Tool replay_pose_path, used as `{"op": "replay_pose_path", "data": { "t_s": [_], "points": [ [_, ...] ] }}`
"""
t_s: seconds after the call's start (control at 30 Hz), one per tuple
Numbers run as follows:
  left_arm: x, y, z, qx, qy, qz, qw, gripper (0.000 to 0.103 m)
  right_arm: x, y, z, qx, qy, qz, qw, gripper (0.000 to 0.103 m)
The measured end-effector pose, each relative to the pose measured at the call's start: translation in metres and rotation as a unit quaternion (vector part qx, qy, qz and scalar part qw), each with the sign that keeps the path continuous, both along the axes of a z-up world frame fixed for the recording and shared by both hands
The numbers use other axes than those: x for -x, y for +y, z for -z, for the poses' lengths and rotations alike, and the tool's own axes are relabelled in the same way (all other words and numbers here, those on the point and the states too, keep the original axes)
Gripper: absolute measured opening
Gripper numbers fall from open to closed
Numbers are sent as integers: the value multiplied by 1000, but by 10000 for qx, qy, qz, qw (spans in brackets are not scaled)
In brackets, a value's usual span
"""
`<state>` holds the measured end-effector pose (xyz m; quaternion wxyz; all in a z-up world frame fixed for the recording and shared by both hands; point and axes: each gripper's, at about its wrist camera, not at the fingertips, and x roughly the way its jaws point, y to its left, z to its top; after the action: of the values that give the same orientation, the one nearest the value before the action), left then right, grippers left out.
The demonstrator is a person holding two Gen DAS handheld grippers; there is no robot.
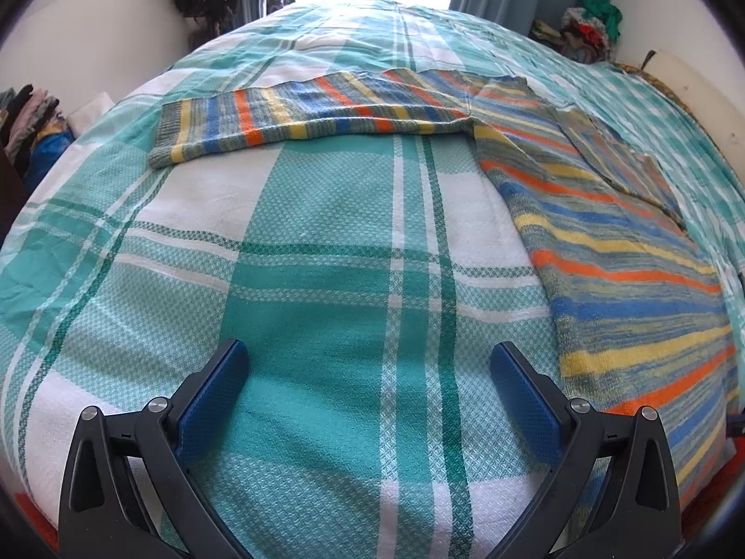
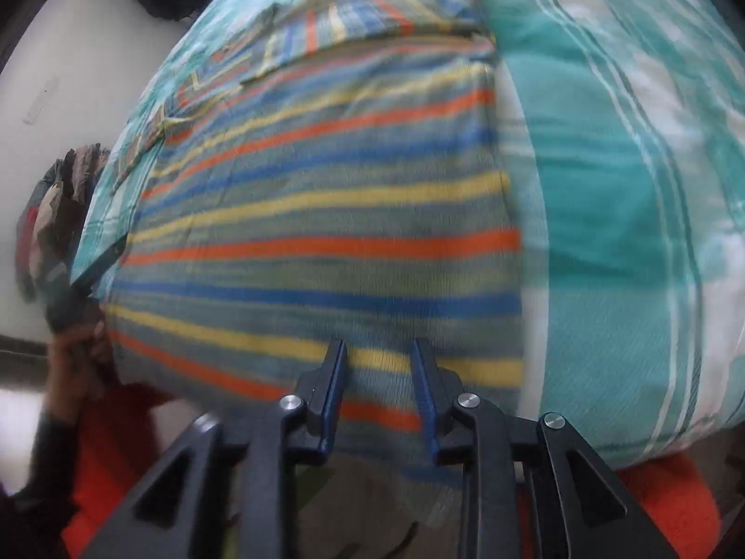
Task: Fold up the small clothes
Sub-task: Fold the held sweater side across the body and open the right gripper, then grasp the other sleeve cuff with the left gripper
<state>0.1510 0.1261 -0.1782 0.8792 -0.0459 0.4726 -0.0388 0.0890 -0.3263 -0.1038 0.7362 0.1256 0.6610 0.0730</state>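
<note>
Now for the sleeve fold

Clearly the striped sweater [image 1: 619,251] lies flat on the checked bedspread [image 1: 326,279], one sleeve [image 1: 288,116] stretched sideways. Left gripper [image 1: 368,372] gapes empty; right gripper [image 2: 378,363] hangs part-open, unladen. Pinch the cuff, then lay it squarely over the body

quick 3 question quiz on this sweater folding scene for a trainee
1. True or false: the left gripper holds the striped sweater.
2. Which sleeve position is right? A) stretched out flat on the bedsheet B) tucked under the body C) hanging off the bed
3. What lies below the right gripper?

Key: 1 false, its jaws are wide open over bare sheet. 2 A. 3 the sweater's hem end; jaws apart.
</note>
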Motion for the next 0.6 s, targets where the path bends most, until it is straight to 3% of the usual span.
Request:
{"op": "replay_pose_path", "data": {
  "t_s": [0.07,0.13,0.17,0.3,0.4,0.5,0.6],
  "points": [
    [1,-1,0,-22,-19,-1,10000,102,38,-6,11,-183,85,334,9992,29],
    [0,-1,1,-30,-21,-12,10000,102,61,-3,16,47,435,388,9983,29],
    [0,-1,0,-34,-26,-22,10000,102,69,0,12,185,373,390,9984,29],
    [5,2,-7,32,43,-212,9998,102,73,30,-36,309,-807,228,9960,29],
    [5,11,-24,398,71,-267,9988,101,60,55,-63,-37,-1711,200,9850,33],
    [-18,44,-52,816,-82,-591,9949,101,40,83,-61,-306,-2089,45,9775,42],
    [-55,101,-77,1352,-196,-1342,9815,101,26,112,-48,-239,-2147,-409,9755,42]
  ]
}}
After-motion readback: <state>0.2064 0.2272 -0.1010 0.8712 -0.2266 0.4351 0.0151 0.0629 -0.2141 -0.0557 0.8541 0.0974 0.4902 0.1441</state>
